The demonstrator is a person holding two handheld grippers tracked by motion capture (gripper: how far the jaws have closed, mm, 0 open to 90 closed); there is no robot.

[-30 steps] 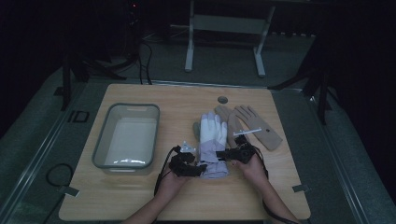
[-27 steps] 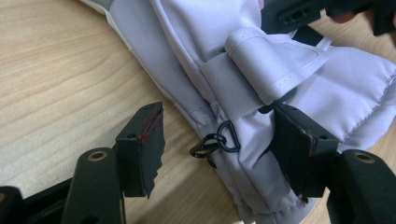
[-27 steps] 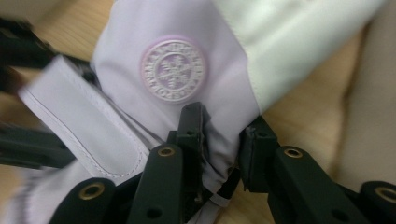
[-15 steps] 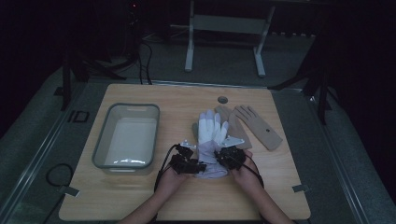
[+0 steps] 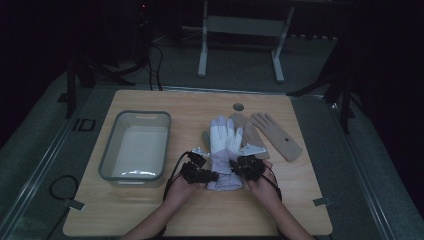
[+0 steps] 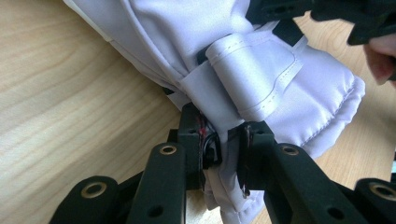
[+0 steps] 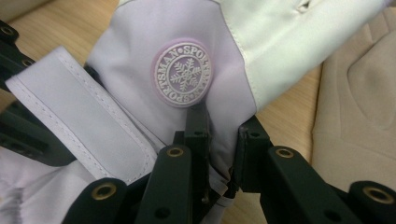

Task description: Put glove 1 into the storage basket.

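Note:
A white padded glove lies palm down in the middle of the wooden table, fingers pointing away. My left gripper meets its cuff from the left. In the left gripper view its jaws have just been closing and now pinch a fold of cuff fabric below the wrist strap. My right gripper comes in from the right. Its jaws have also just been closing and squeeze the glove just under a round snowflake badge.
A grey plastic bin stands at the left of the table. A pair of tan gloves lies to the right of the white one, close to my right gripper. A small round hole marks the table's far edge.
My right gripper has shifted left onto the glove's cuff. Both hands now sit closer together, and the left jaws have closed on the cuff fabric.

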